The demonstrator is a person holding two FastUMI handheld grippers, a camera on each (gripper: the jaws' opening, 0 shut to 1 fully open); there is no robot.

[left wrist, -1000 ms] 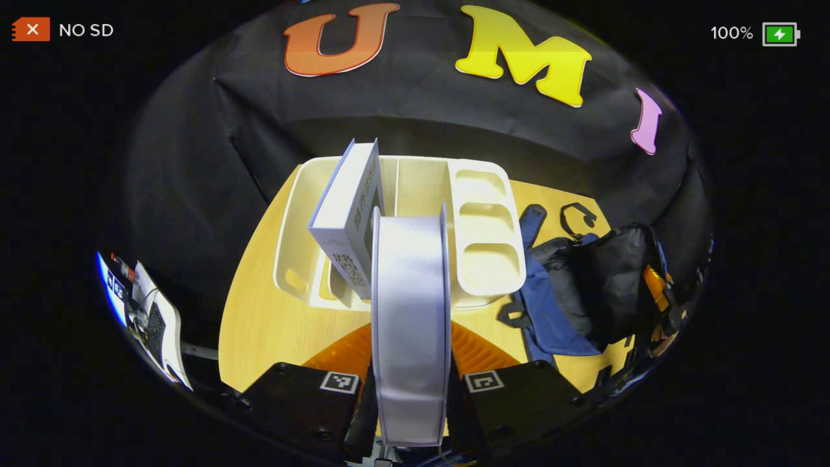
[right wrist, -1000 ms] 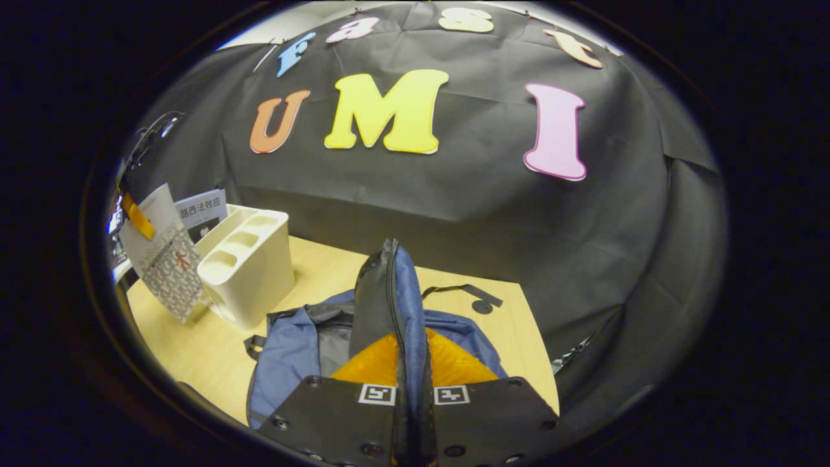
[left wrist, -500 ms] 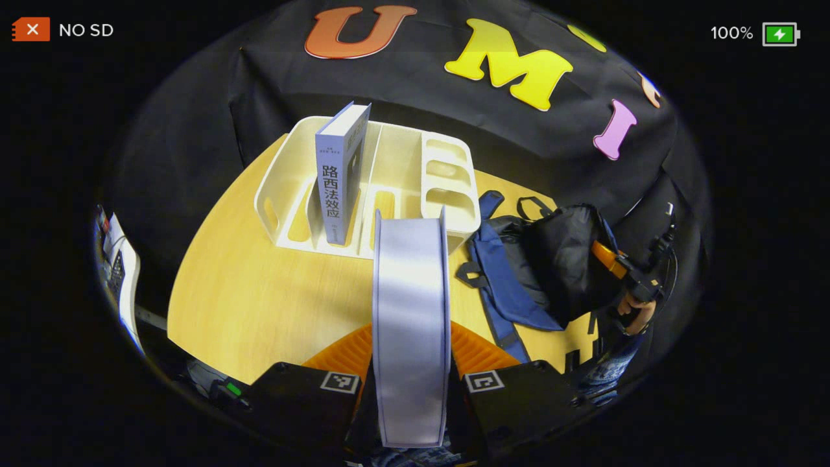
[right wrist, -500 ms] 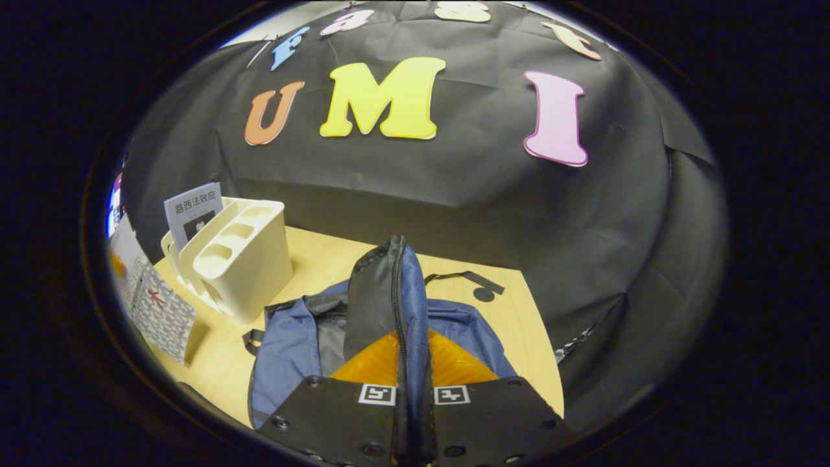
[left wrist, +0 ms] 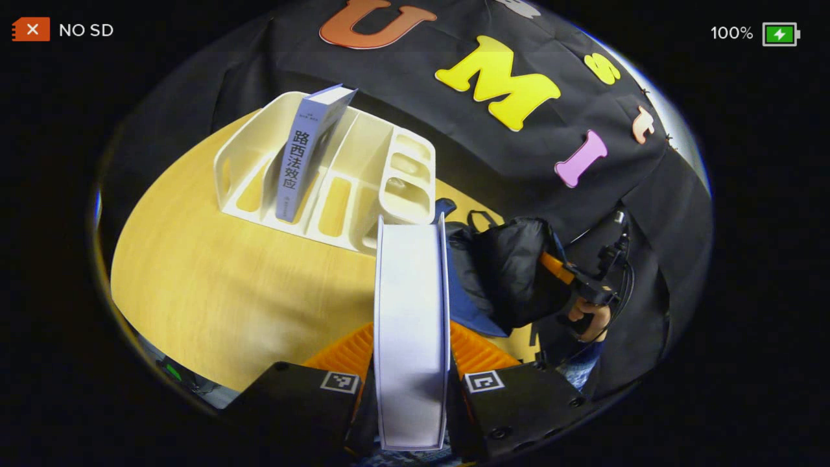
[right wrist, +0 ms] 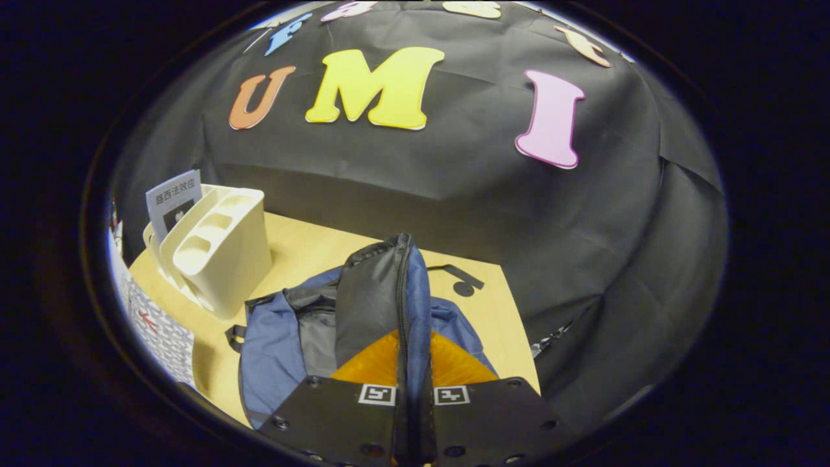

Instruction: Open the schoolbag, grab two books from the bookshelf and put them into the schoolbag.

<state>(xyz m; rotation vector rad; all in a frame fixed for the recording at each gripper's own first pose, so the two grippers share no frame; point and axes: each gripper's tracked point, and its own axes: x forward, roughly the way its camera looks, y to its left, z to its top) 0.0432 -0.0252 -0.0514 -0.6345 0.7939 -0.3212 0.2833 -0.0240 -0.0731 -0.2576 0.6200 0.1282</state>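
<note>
My left tool (left wrist: 411, 363): clamped on a white book (left wrist: 411, 324), held spine-on and upright above the worktop (left wrist: 214, 292). Left of it on the worktop, the cream bookshelf (left wrist: 259, 130), one pale book (left wrist: 299, 159) leaning in a middle slot. To the right, the schoolbag (left wrist: 512, 272), blue with a black lining, its flap raised by my right tool (left wrist: 587, 288), with a hand (left wrist: 591, 319) on that tool's grip.

My right tool (right wrist: 413, 363): closed on the schoolbag's (right wrist: 279, 344) zipper edge (right wrist: 403, 292), lifting it upright. At far left, the held book's patterned cover (right wrist: 159, 327); beside it the bookshelf (right wrist: 227, 246) with the second book (right wrist: 172, 201) behind; the bag lies to their right on the worktop (right wrist: 305, 243).
</note>
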